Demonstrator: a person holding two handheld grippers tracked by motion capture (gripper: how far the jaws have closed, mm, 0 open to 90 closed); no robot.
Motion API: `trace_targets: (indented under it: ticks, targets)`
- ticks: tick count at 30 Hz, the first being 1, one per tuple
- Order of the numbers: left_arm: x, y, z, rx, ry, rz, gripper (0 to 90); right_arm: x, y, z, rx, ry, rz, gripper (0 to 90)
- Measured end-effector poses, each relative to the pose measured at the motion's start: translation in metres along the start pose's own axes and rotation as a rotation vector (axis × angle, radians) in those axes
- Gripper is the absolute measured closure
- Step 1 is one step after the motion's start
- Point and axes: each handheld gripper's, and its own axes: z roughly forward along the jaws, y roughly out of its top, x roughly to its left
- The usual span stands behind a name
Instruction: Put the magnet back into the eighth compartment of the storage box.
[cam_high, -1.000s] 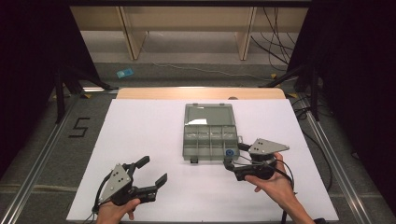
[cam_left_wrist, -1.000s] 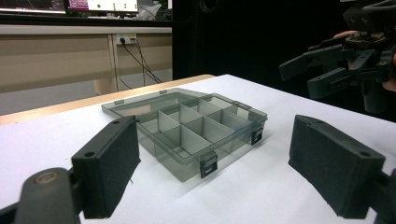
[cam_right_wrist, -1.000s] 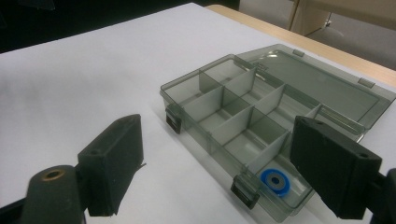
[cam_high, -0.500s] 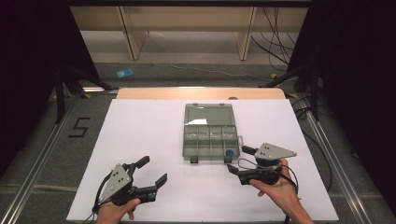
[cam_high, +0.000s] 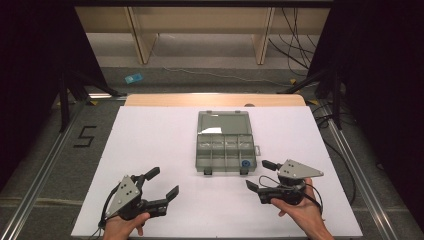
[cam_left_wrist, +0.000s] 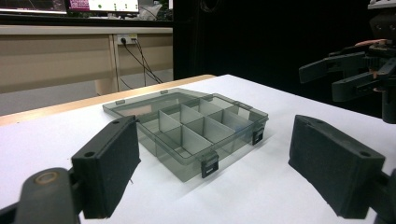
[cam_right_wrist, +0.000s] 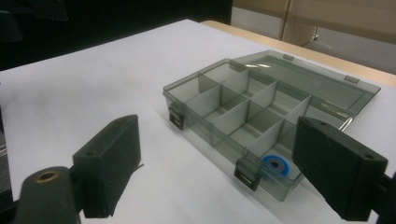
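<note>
A grey see-through compartment box (cam_high: 225, 150) lies mid-table with its lid (cam_high: 223, 122) folded flat behind it. A small blue ring (cam_high: 245, 163) rests in its near right compartment. My left gripper (cam_high: 162, 182) is open near the table's front left, pointing toward the box. My right gripper (cam_high: 257, 174) is open just off the box's near right corner. The left gripper view has the box (cam_left_wrist: 187, 128) ahead between my open jaws (cam_left_wrist: 222, 172), with the right gripper (cam_left_wrist: 345, 77) far right. In the right gripper view the box (cam_right_wrist: 243, 107) and blue ring (cam_right_wrist: 275, 166) lie ahead of my open jaws (cam_right_wrist: 219, 172).
The white table sheet (cam_high: 150, 135) ends at a wooden strip (cam_high: 215, 100) on the far side. Metal rails run along both table sides. On the floor are a "5" mark (cam_high: 85, 136), a blue item (cam_high: 133, 78), stand legs and cables (cam_high: 300, 55).
My right gripper has drawn back from the box's near right corner toward the front edge and slightly right. The left gripper and the box have stayed put.
</note>
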Motion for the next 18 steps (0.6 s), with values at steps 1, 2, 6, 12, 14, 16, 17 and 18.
trace_targets:
  ticks: [1, 2, 6, 12, 14, 16, 17, 18]
  targets:
    - [0.000, 0.000, 0.000, 0.000, 0.000, 0.000, 15.8, 0.001, -0.001, 0.000, -0.007, -0.003, 0.003, 16.7]
    - [0.000, 0.000, 0.000, 0.000, 0.000, 0.000, 15.8, 0.001, -0.001, -0.002, -0.006, 0.001, -0.001, 16.7]
    - [0.000, 0.000, 0.000, 0.000, 0.000, 0.001, 15.8, 0.004, -0.004, -0.004, -0.012, 0.006, 0.016, 16.3]
    - [0.000, 0.000, 0.001, 0.003, -0.003, 0.010, 15.8, 0.005, -0.009, -0.008, -0.027, -0.006, 0.006, 16.0]
    - [0.000, 0.000, 0.001, 0.003, -0.003, 0.011, 15.9, 0.007, -0.010, -0.010, -0.031, -0.002, 0.034, 16.0]
    - [0.000, 0.000, 0.001, 0.003, -0.003, 0.009, 15.8, 0.008, -0.011, -0.011, -0.030, -0.004, 0.033, 16.0]
    - [0.000, 0.000, 0.001, 0.002, -0.004, 0.012, 15.8, 0.008, -0.012, -0.011, -0.034, -0.004, 0.030, 16.0]
    - [0.000, 0.000, 0.001, 0.003, -0.004, 0.014, 15.8, 0.007, -0.012, -0.012, -0.042, -0.014, 0.015, 16.0]
